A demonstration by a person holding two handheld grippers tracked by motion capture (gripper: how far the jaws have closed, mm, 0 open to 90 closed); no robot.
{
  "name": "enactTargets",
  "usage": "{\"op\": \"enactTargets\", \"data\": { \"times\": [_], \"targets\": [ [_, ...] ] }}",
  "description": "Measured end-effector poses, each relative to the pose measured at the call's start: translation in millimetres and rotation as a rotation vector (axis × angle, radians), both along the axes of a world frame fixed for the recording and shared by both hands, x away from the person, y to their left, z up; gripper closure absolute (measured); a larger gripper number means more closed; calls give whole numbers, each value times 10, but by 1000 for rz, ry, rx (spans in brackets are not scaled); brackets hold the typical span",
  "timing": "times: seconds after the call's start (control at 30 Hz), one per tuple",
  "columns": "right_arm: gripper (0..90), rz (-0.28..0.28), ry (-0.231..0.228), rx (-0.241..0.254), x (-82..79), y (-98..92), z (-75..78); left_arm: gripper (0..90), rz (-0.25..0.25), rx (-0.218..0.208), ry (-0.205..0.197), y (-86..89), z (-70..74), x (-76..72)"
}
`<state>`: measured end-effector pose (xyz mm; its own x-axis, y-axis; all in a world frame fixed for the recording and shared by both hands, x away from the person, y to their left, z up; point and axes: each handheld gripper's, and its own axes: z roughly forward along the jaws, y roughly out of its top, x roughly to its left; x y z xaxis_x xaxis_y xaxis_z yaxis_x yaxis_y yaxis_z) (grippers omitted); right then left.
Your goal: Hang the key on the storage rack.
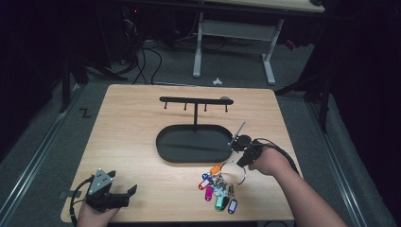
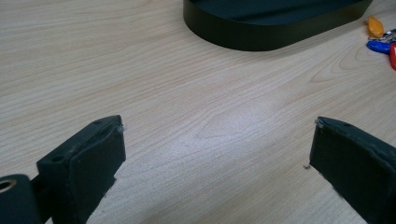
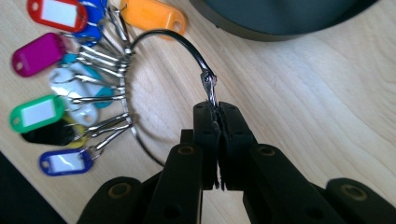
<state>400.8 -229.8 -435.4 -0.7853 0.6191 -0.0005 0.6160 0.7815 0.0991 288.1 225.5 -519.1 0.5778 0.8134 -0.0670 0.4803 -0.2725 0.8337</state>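
Light wood-grain rectangular table top (image 1: 137, 142) carries a black oval metal tray (image 1: 170, 150) with an upright post and a four-peg crossbar hanger (image 1: 195, 100) rising from it. Just beside the tray's near right edge lies a large thin wire key ring (image 3: 163, 39) strung with small plastic key tags (image 1: 218, 190): orange, red, blue, magenta, white, teal, green, black-and-yellow. Tags have white paper label windows, all blank, no writing readable anywhere. Tag bunch fans out toward the table's near edge in the high view; the ring lies mostly flat, its clasp end lifted toward the right gripper. Right gripper (image 3: 218, 108), held in the person's right hand (image 1: 268, 161), has its jaws pressed together, pinching the ring's twisted metal clasp at the tips. Left gripper (image 1: 124, 193), held near the table's near left corner, well apart from the ring, jaws spread wide with bare wood between the black pads (image 2: 88, 163), nothing held.
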Motion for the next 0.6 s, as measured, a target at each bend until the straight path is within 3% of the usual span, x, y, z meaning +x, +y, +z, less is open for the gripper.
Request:
{"op": "enactTargets", "data": {
  "times": [0.37,0.6],
  "targets": [
    [877,-8,-47,19,-94,-82,439,45,-3,-6,2,2,-1,-1],
    [878,-15,-93,0,-126,-99,720,48,-2,-3,7,4,-4,1]
  ]
}}
